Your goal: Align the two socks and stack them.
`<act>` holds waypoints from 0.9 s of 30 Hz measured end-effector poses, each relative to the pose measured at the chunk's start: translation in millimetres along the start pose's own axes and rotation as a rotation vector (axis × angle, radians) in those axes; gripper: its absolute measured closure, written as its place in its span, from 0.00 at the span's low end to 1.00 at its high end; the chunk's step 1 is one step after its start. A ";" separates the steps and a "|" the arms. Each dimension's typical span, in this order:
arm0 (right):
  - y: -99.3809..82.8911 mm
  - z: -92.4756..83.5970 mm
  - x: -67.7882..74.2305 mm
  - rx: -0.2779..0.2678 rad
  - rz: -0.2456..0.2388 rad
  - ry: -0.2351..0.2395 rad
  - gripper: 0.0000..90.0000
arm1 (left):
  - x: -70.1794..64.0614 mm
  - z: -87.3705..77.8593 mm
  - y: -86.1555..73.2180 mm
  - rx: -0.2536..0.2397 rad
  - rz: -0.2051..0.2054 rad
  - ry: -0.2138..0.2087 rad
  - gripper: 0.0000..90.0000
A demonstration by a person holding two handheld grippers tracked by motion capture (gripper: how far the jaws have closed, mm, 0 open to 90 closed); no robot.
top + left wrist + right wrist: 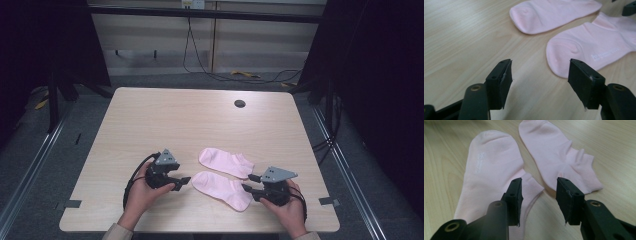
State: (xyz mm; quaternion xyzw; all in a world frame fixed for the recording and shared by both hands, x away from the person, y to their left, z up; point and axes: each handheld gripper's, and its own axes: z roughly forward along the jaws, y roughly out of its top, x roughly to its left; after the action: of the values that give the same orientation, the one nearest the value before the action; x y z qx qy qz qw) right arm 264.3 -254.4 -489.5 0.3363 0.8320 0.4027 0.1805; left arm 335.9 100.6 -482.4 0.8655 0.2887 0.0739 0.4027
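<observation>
Two pink socks lay on the light wood desk (165,115), in the lower middle of the high view, side by side and just about touching. The near sock (222,189) sat lower in the frame, toe to the left and cuff end to the right; the far sock (226,162) lay just above it, angled the same way. The left tongs (181,182) were held in the person's left hand (142,192) at lower left of centre, tips pointing right toward the toe of the near sock, close to it but not touching. In the left gripper view the jaws stood apart over bare desk with nothing between them — the near sock's toe (564,53) showed right of centre just beyond the right jaw, and the far sock (549,13) lay along the top of the frame. The right tongs (251,183) were in the right hand (287,205) at lower right, tips at the cuff ends of the socks. In the right gripper view the jaws were also apart, not pressing on anything; the left jaw sat over the cuff end of the near sock (489,170), the right jaw near the cuff of the far sock (554,152), with bare desk showing in the gap. A dark round grommet (239,103) sat in the desk at upper right of centre. Cables (210,70) trailed on the floor beyond the desk at the top of the frame.
</observation>
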 end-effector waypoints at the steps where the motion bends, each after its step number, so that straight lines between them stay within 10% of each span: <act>1: -0.5 0.2 1.4 0.003 0.003 0.001 0.66 | 0.3 5.1 1.6 0.004 -0.008 0.005 0.45; 27: -4.7 0.1 7.4 0.062 0.058 0.004 0.80 | -10.1 34.5 9.0 0.087 0.022 0.007 0.54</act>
State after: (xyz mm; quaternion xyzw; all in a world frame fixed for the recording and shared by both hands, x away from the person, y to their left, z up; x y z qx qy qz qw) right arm 257.2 -251.1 -493.5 0.3649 0.8344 0.3823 0.1567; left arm 344.1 67.7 -497.6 0.8849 0.2835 0.0688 0.3630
